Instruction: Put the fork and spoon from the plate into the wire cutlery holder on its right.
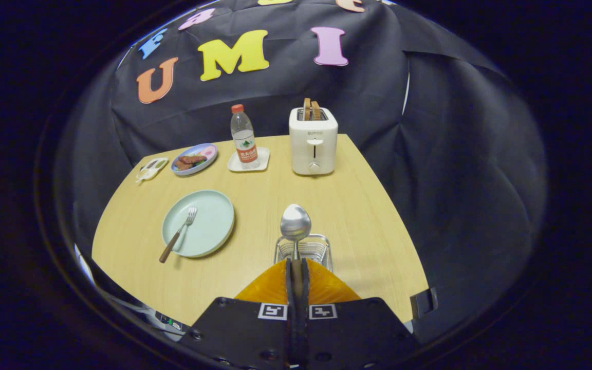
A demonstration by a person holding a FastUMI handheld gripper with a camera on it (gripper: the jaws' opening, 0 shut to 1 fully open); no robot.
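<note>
Steel spoon [295, 224] sits clamped in your claw [296, 272]: both fingers are pressed narrow on its handle, and the bowl stands up ahead of the fingertips, facing you. Just beyond the fingers and under the spoon is the wire cutlery holder [304, 251], resting on the wooden surface [357, 216]. From this angle the spoon's bowl lies over the holder's far rim; you cannot tell whether the handle has entered the basket or hangs above it.

Left of the holder lies the pale green plate [199, 222]. On it rests the fork [178, 234], tines toward the far side, its brown handle poking over the plate's near-left rim onto the surface.

Along the far edge of the surface, from left to right:
- a small pale dish [151, 169] at the far-left corner
- a blue plate [193, 159] with food on it
- a water bottle [243, 137] with a red cap, upright on a small white tray [248, 161]
- a white toaster [313, 140] with two slices of toast standing in its slots

Fork and holder are well apart, with the green plate's right rim between them.
</note>
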